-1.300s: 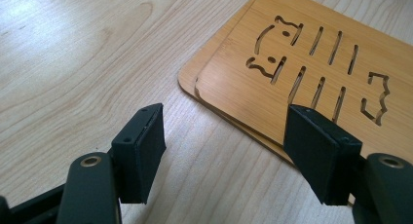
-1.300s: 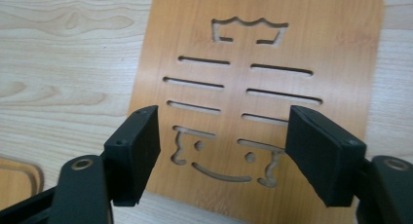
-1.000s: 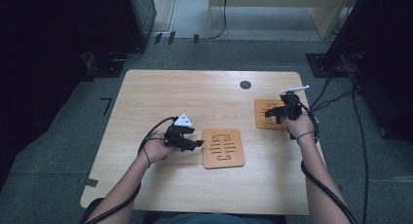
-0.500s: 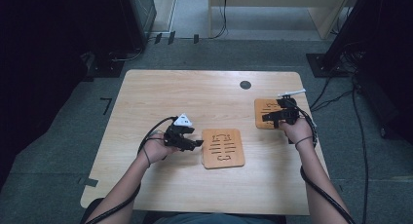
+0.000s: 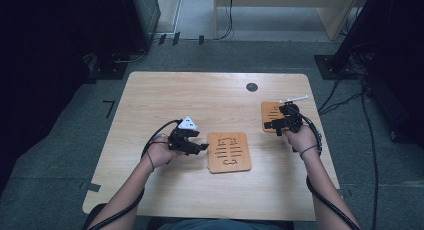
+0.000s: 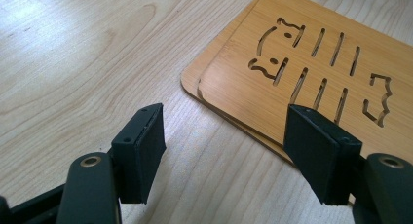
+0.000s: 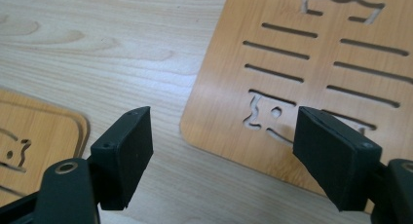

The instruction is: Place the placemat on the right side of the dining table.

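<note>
Wooden mats [image 5: 229,152] stacked; both grippers agape.

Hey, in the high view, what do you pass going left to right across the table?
Left gripper → middle wooden board → right wooden board, with the right gripper over it.

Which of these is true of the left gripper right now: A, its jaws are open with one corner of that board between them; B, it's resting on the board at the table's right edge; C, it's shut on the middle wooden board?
A: in the left gripper view the left gripper has its jaws wide apart, with the rounded corner of the middle wooden board lying between them, ungripped.
</note>
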Demonstrator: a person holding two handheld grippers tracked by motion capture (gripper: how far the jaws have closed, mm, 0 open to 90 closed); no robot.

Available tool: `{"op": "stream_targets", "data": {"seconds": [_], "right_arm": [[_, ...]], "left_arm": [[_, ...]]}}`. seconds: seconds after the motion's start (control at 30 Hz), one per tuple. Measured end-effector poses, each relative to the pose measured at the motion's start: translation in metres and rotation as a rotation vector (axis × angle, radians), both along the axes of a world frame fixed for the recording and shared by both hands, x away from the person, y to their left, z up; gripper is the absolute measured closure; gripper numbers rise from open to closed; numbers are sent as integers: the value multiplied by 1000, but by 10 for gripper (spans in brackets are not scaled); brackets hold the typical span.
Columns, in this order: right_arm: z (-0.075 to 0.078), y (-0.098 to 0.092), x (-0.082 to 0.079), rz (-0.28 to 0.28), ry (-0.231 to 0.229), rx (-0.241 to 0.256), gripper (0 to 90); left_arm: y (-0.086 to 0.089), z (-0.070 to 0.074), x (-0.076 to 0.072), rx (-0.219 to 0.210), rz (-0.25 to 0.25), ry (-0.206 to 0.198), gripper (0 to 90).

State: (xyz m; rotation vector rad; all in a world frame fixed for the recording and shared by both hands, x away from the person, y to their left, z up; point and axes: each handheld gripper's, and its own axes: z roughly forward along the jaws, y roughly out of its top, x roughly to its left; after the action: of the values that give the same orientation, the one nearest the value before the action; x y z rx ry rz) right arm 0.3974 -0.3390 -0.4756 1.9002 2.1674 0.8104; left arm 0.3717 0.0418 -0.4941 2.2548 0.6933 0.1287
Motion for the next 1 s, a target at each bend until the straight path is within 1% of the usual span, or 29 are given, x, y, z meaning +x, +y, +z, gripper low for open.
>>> {"op": "stream_targets", "data": {"seconds": [0.13,0.23,0.43,0.5,0.63,0.73,0.8,0.87,1.0], "right_arm": [[-1,3,-4,8,-1,-4,226],[-3,7,-9,28,-4,-6,225],[-7,15,-14,51,6,-15,225],[-8,17,-15,63,1,-21,225],[-8,21,-19,74,-2,-18,226],[-7,26,-22,104,-21,-18,226],[-8,30,-24,114,-24,-22,228],[-8,34,-26,129,-25,-21,228],[-9,42,-30,174,-42,-31,228]], "left_arm": [[0,0,0,1,1,0,306],[0,-1,0,4,0,0,306],[-1,-2,0,15,-7,-6,305],[-1,-2,1,14,-6,-4,304],[0,-3,2,14,3,0,304],[0,-4,3,18,4,3,303],[0,-4,3,14,12,11,296],[0,-4,4,13,12,12,292],[1,-5,4,13,14,13,291]]}}
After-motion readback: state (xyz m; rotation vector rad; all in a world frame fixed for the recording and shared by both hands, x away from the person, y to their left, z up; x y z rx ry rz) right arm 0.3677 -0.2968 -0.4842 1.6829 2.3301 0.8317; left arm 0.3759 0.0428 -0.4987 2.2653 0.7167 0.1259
